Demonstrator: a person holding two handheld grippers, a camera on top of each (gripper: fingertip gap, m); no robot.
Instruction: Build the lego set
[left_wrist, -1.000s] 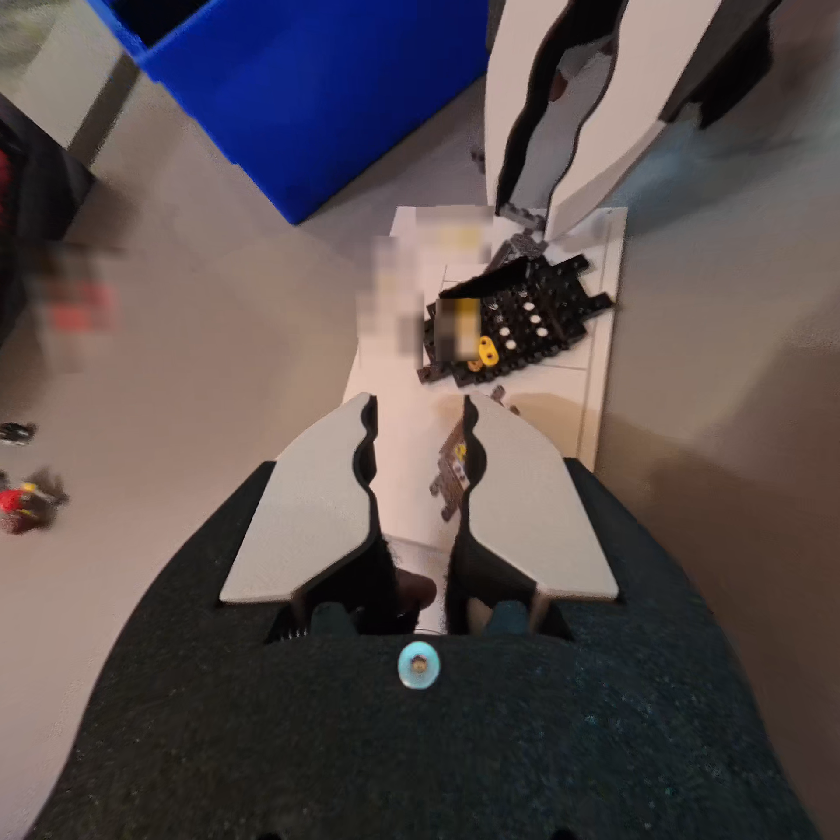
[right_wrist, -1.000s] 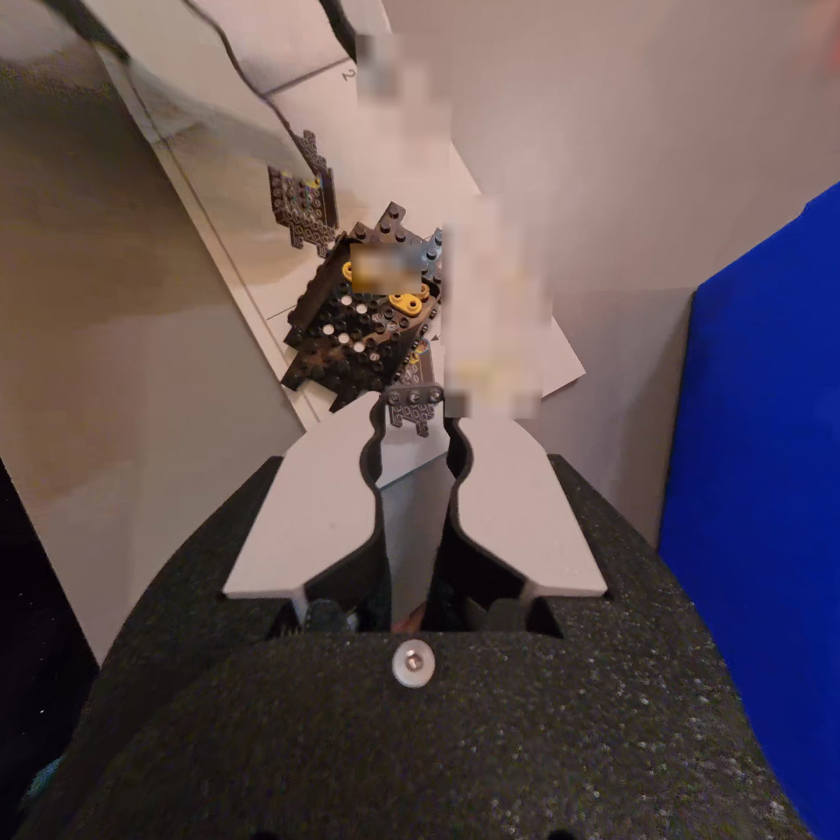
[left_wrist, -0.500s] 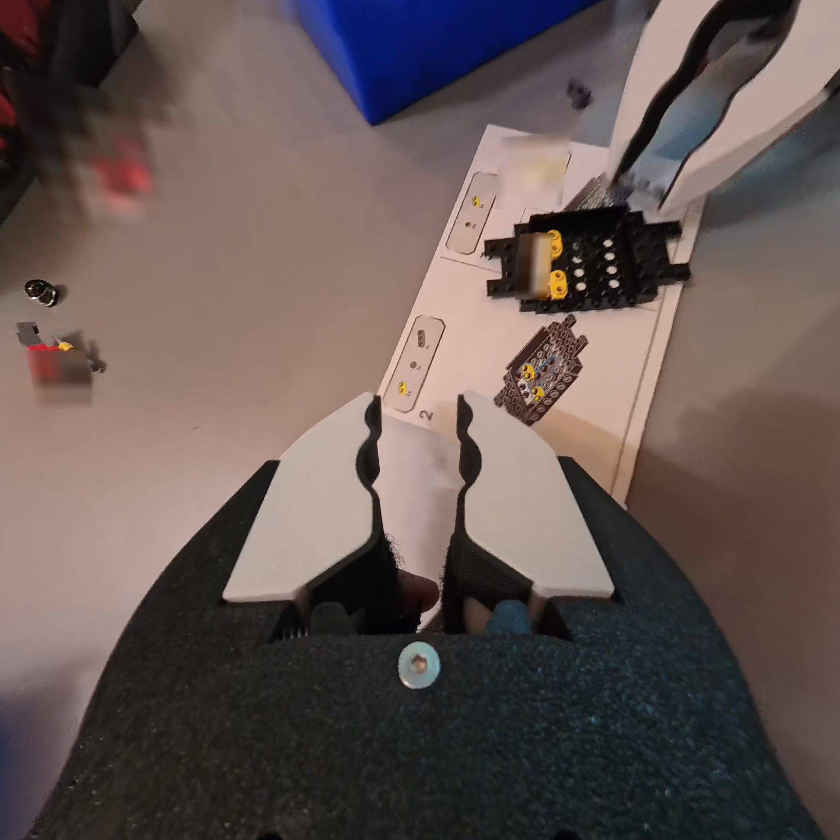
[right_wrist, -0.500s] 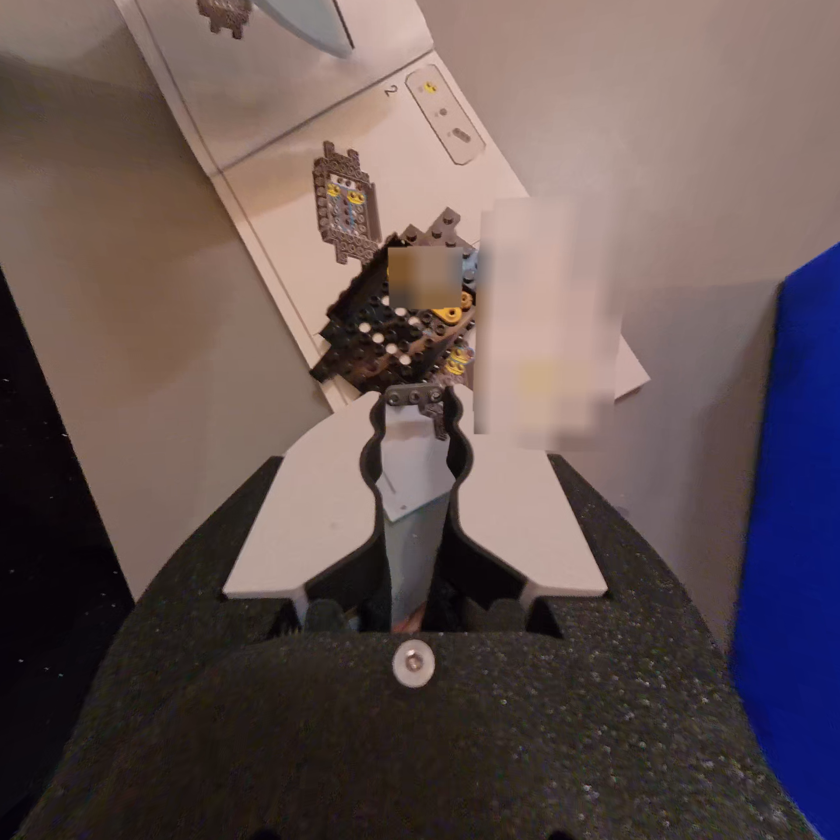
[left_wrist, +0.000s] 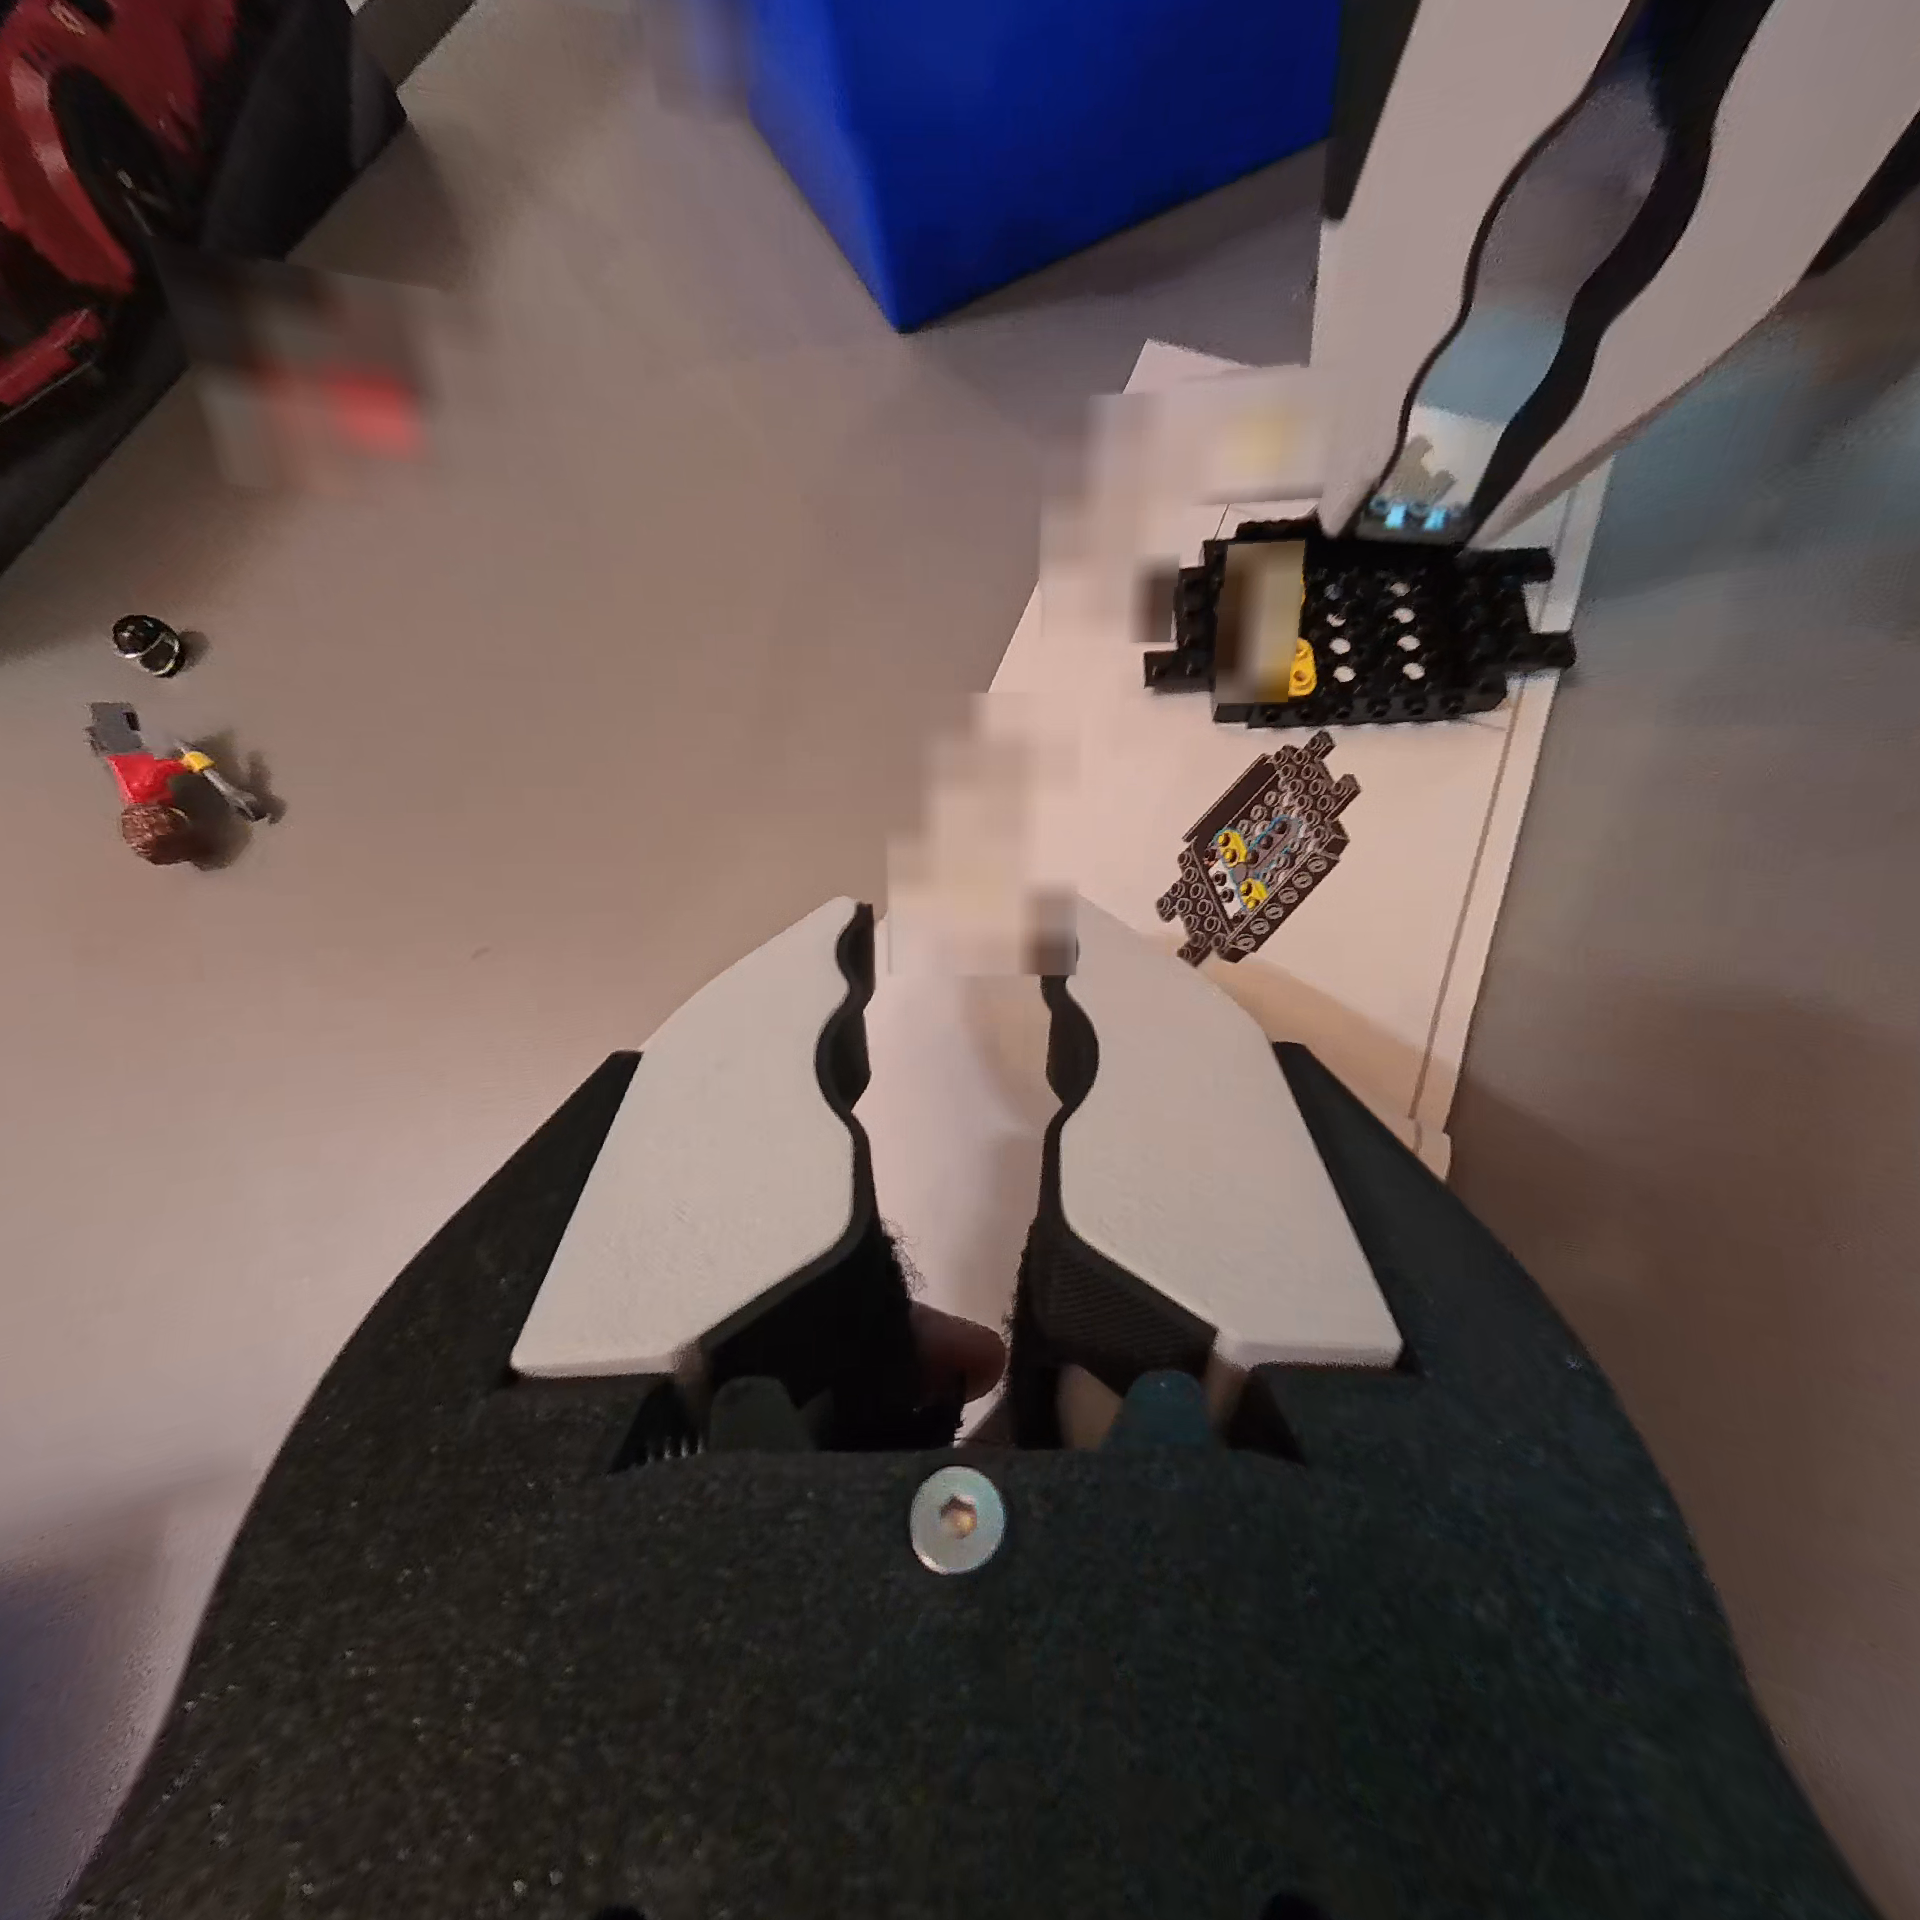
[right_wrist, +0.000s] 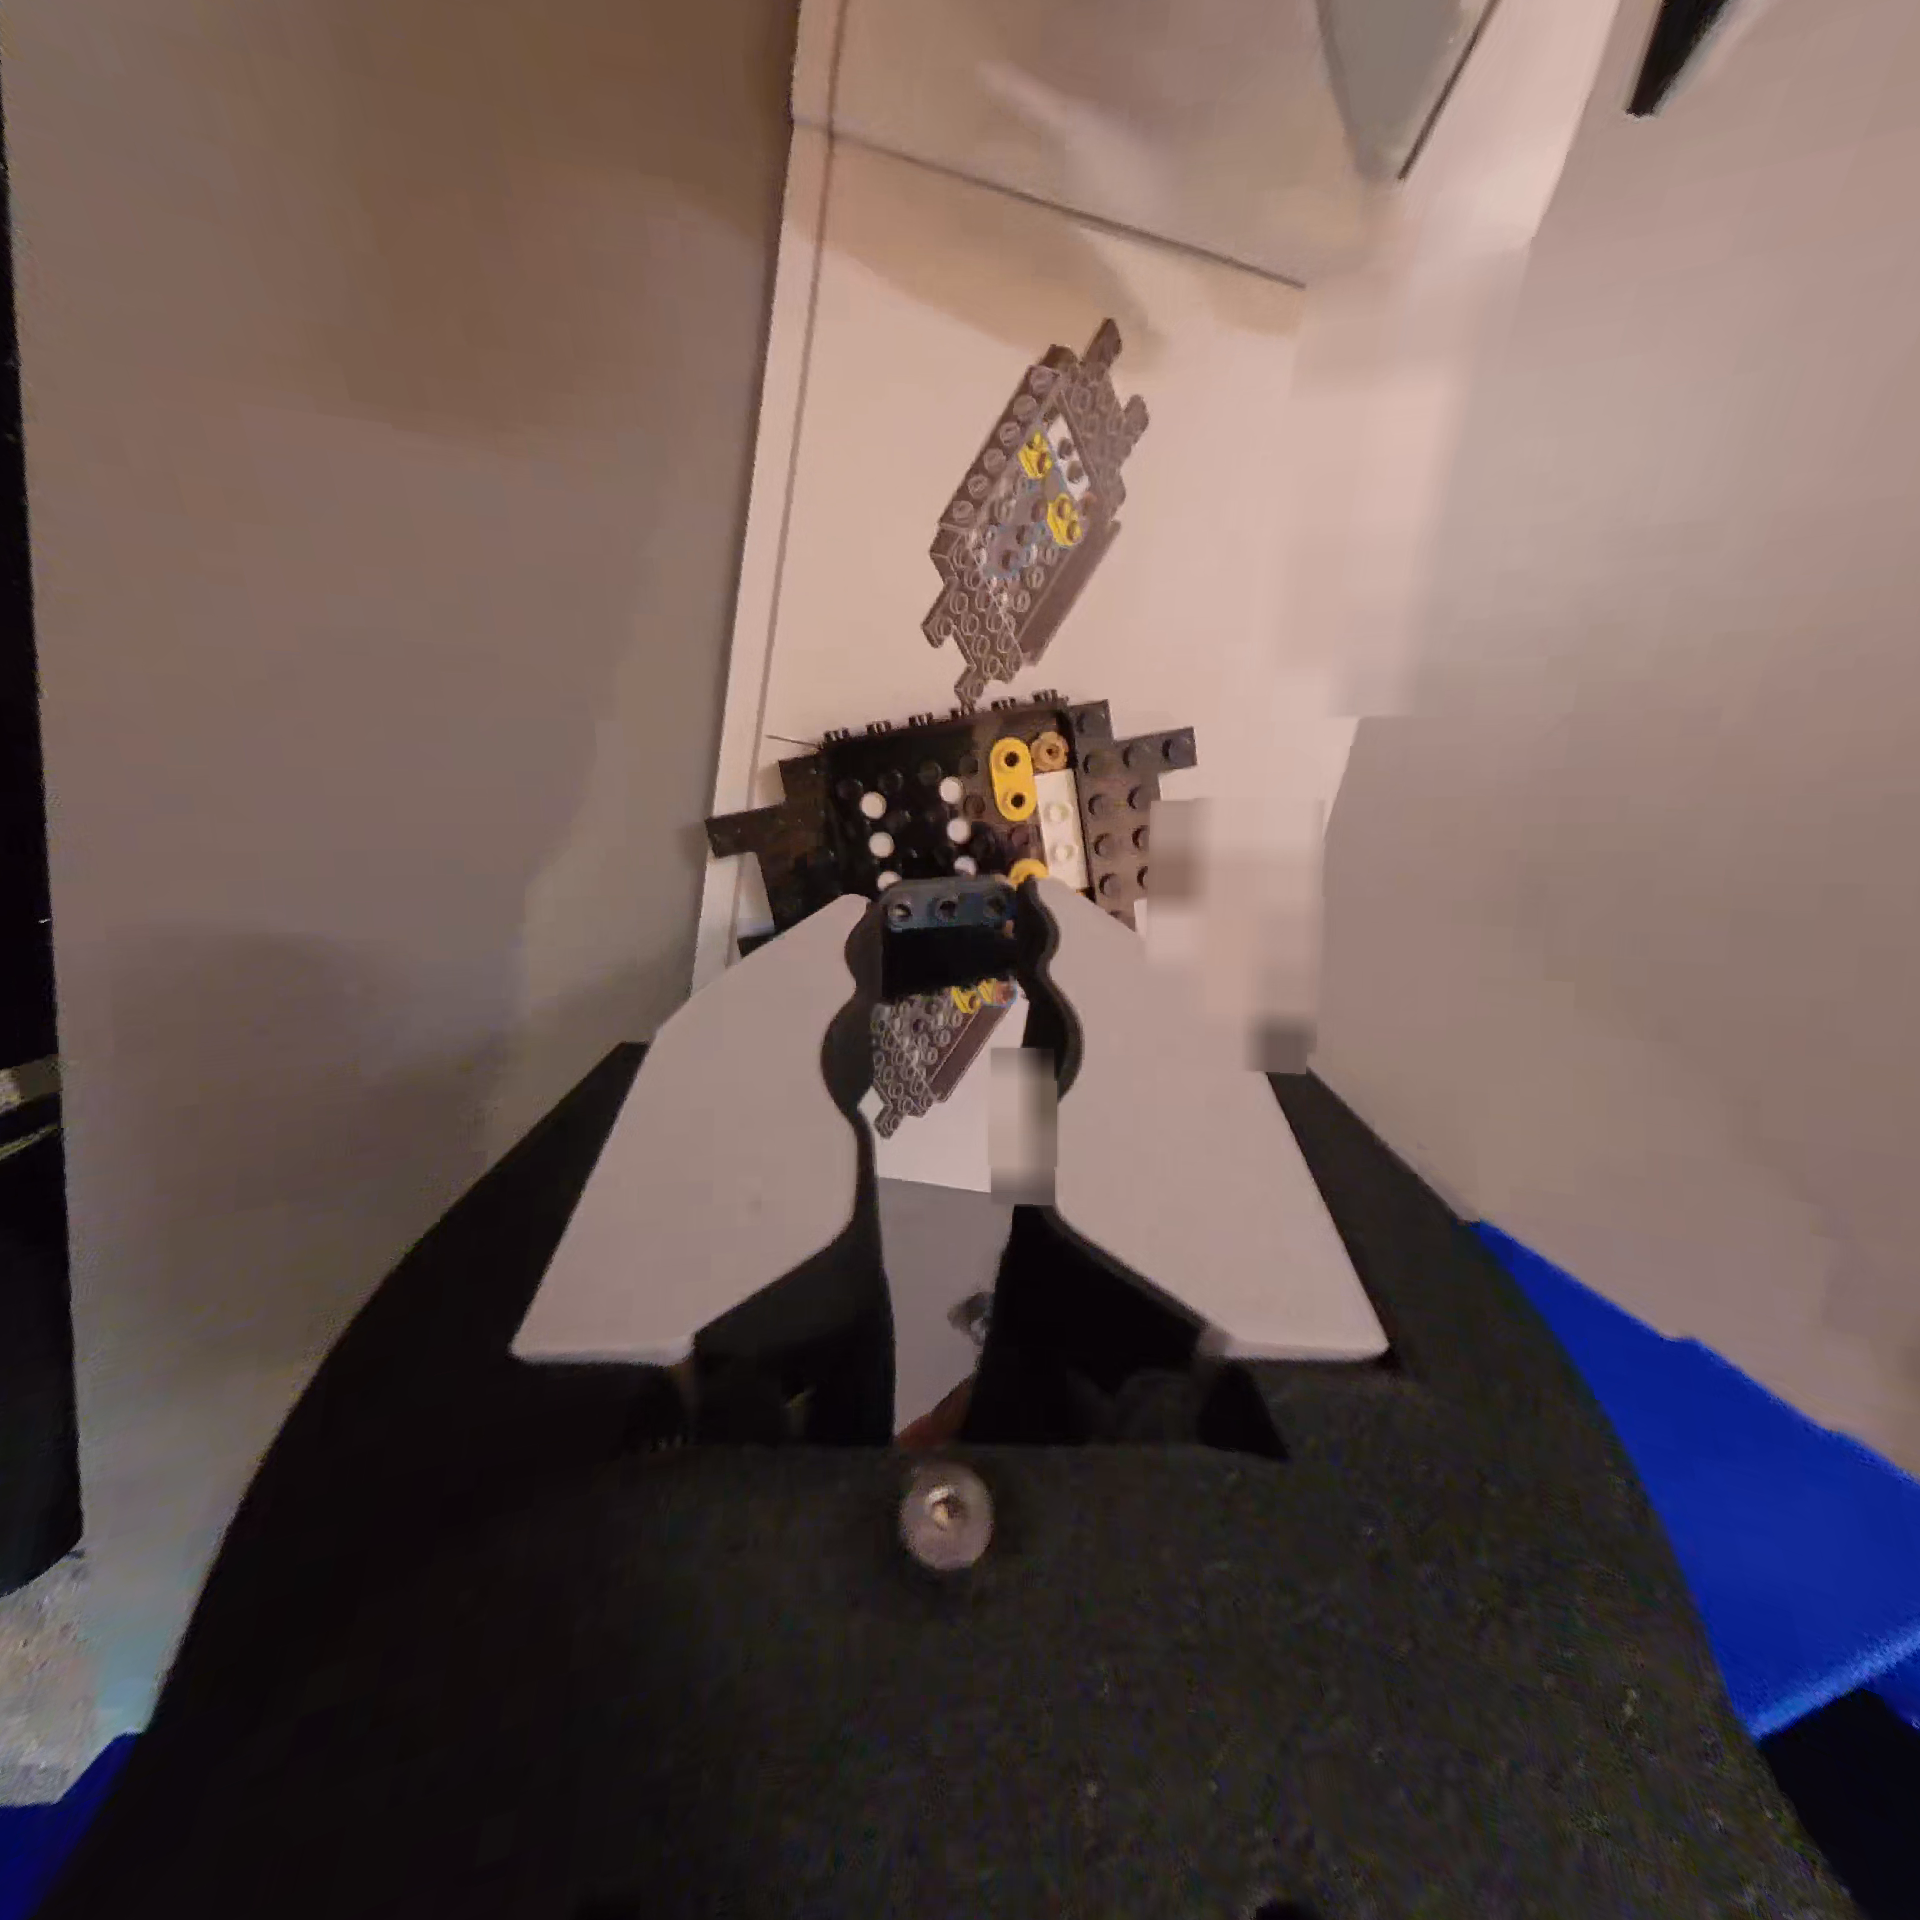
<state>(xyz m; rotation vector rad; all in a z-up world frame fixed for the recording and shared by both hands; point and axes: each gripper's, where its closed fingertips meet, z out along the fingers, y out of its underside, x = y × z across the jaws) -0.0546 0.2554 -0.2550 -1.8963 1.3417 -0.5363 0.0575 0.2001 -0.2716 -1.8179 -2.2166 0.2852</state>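
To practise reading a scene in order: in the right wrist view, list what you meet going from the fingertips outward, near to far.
Dark grey studded piece gripped at the fingertips → black brick chassis with yellow parts → printed chassis diagram on the white instruction sheet.

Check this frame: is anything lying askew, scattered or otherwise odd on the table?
Mostly tidy. The black brick chassis lies on the instruction sheet, covering part of it. Off to the left, a small toy figure lies toppled beside a loose round black piece, apart from the build.

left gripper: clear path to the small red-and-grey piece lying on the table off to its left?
Probably yes: the left gripper is open with nothing between its fingers, and only bare table lies between it and the red-and-grey piece.
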